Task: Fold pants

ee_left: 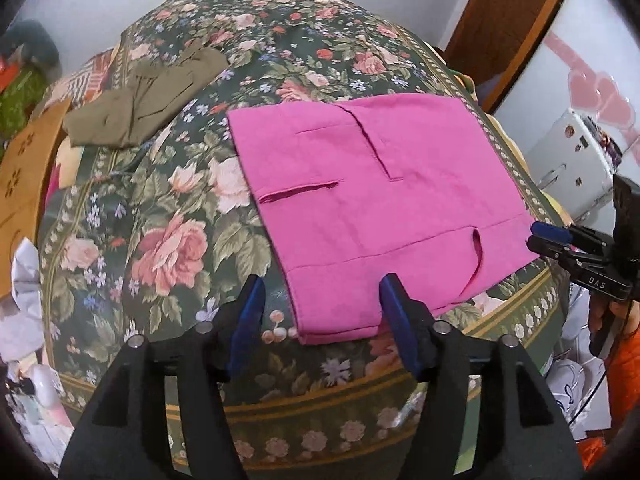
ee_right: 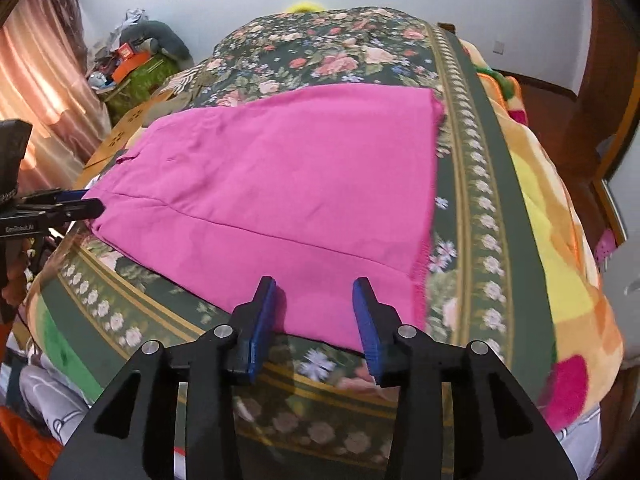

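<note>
So here's where I'm at: the pink pants (ee_left: 384, 208) are lying flat on the bed, on top of the floral bedspread (ee_left: 168, 216), already doubled into a tidy rectangle with the pocket slits facing up. That's the reason they sit near my edge of the bed and not in the middle, I reckon: both grippers can reach the near hem without stretching.

My left gripper (ee_left: 322, 312) hangs just over the near left corner of the pants, jaws spread wide and holding nothing. One finger sits off the cloth over the bedspread and the other over the fabric, so the corner is framed between them. Looks like a setup for pinching that corner.

My right gripper (ee_right: 316, 312) is doing the mirror job at the other end, jaws also wide and empty, both pads over the near edge close to the fringed leg end. In the left wrist view you can see it poking in from the side right at the pants' edge.

My guess is the next fold goes away from me, lifting the near edge over to the far one. Worry: thin fabric, so I could grab only the top layer.

There's an olive garment (ee_left: 140, 108) bunched up further back on the bed, well apart from the pants, and a cardboard piece (ee_left: 24, 184) off the left side.
</note>
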Tool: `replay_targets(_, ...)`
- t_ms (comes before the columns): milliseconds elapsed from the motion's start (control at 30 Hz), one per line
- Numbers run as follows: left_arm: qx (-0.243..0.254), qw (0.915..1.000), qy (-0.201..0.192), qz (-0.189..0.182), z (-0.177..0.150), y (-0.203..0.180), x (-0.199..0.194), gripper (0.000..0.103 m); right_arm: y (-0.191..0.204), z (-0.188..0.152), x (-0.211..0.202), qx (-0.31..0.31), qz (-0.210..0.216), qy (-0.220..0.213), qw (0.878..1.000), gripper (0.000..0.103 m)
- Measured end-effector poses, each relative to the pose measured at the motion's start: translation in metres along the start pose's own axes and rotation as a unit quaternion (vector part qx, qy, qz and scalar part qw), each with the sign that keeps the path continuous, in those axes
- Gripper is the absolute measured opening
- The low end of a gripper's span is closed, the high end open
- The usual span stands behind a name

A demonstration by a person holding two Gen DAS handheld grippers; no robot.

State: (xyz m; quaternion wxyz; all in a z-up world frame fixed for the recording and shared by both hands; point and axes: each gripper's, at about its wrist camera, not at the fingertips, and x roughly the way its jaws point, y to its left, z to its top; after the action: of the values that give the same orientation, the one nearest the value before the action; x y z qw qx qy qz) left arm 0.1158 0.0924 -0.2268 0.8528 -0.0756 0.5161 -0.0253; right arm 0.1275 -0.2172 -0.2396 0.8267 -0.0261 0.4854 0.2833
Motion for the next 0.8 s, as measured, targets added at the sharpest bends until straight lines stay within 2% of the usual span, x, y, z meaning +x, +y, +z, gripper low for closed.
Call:
replay_targets(233,-0.028,0.9995,-0.006,-0.012,0.004,0.008,-0.016,0.064,-0.020,-0.001,-0.009,0.034,-0.007,0.011,0.999,0.037)
replay_targets(333,-0.027,0.9992,-0.028,0.008,0.016,0.014,-0.030,0.064,-0.026,0.008,-0.014,0.031,-0.023,0.008,0.999,0.037)
replay_targets(467,-0.037,0.9977,-0.051,0.026,0.042,0.029,-0.040,0.064,-0.032,0.028,-0.023,0.023,-0.035,-0.017,0.999,0.037)
replay_targets(633,-0.049,0.9963,-0.057,0.041,0.077,0.041,-0.029,0.064,-0.040,0.062,-0.024,0.021,-0.040,-0.047,0.998,0.038)
replay_targets(667,-0.053,0.9963,-0.055,0.039,0.083,0.043,-0.025,0.064,-0.040,0.068,-0.021,0.020,-0.041,-0.050,0.998,0.039)
replay_targets(733,-0.059,0.9964,-0.051,0.033,0.096,0.048,-0.013,0.064,-0.045,0.081,-0.015,0.019,-0.044,-0.055,0.997,0.048)
replay_targets(800,-0.063,0.9965,-0.043,0.034,0.105,0.052,0.000,0.064,-0.050,0.095,-0.006,0.015,-0.047,-0.061,0.997,0.049)
